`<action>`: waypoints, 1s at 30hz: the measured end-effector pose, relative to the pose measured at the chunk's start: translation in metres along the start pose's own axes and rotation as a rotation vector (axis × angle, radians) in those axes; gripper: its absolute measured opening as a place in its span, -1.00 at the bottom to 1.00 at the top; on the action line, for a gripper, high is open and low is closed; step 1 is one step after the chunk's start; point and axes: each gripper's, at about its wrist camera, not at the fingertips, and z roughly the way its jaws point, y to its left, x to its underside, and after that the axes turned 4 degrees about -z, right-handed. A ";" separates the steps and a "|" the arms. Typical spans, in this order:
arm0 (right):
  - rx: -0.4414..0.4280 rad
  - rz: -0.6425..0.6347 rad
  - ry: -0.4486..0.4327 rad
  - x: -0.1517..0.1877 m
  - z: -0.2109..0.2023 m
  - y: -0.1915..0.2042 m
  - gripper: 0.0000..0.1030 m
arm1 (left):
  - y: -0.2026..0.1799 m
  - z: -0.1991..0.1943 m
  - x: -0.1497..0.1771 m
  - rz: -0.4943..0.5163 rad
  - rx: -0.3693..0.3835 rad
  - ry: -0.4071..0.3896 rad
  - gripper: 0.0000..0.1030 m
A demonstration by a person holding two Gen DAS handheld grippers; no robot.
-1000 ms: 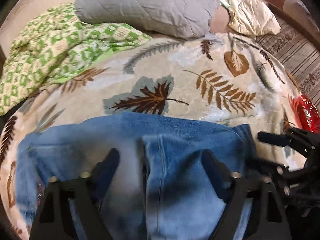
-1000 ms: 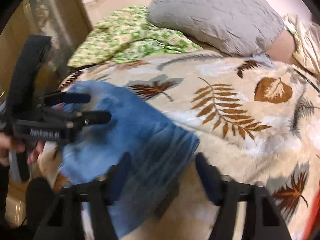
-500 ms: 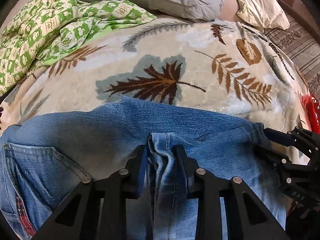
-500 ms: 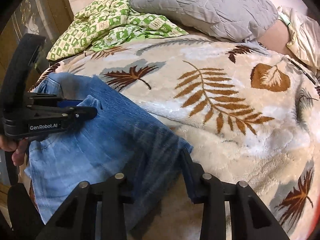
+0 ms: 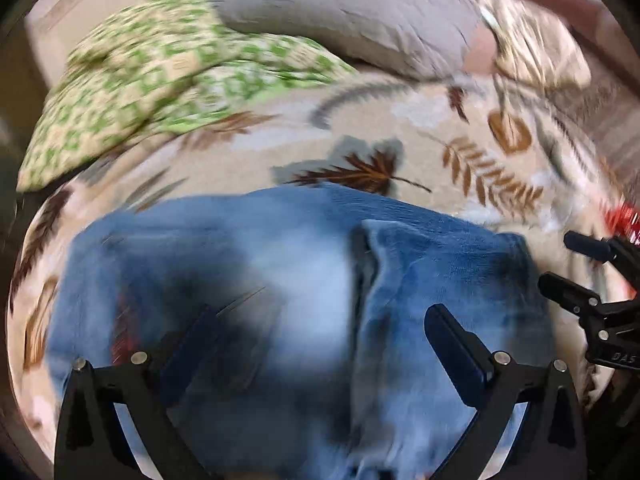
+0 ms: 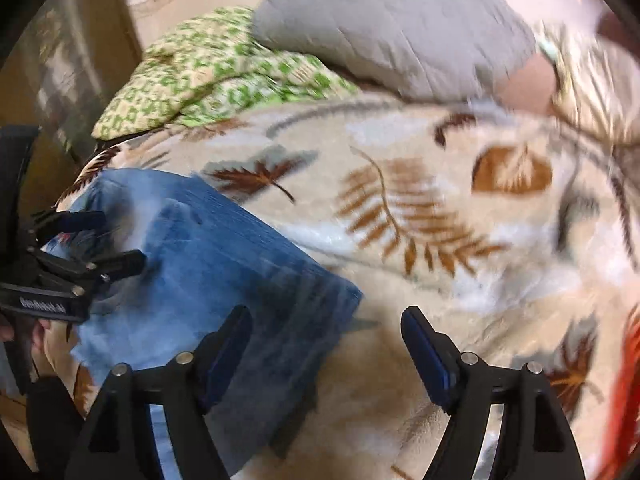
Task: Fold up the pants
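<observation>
Looking through the left wrist view first, I see my left gripper (image 5: 320, 332) released, its jaws having just sprung wide, with nothing pinched between them; the blue jeans (image 5: 288, 280) lie under it across the lower half of the frame, a folded seam running down just right of centre. At the right edge my right gripper (image 5: 568, 264) pokes in over the end of the denim. The picture is smeared, so I cannot judge how flat the layers sit.

Through the right wrist view, the right gripper (image 6: 326, 344) also stands released, jaws just opened, the corner of the jeans (image 6: 208, 264) lying by its left pad and bare leaf-print blanket (image 6: 400, 208) under the rest of the gap. The left gripper (image 6: 100, 240) shows at the left edge over the denim.

My worry is that the plush blanket gives and the fold slumps or slides apart as I draw away; a pad snagging the seam could drag a layer open. The two grippers work close together over the jeans and could knock one another.

Around: a green patterned quilt (image 6: 208, 72) upper left, a grey pillow (image 6: 392, 28) top centre, something red (image 6: 628, 380) at the lower right edge. None of them lies on the jeans.
</observation>
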 end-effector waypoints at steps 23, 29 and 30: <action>-0.221 -0.452 0.052 -0.099 -0.003 0.219 0.55 | 0.204 -0.036 0.080 -0.437 -0.248 -0.004 1.00; -0.223 -0.527 0.076 -0.115 0.020 0.253 0.55 | 0.200 -0.034 0.076 -0.369 -0.211 0.001 1.00; -0.232 -0.522 0.084 -0.121 0.025 0.258 0.55 | 0.201 -0.029 0.076 -0.372 -0.199 0.012 1.00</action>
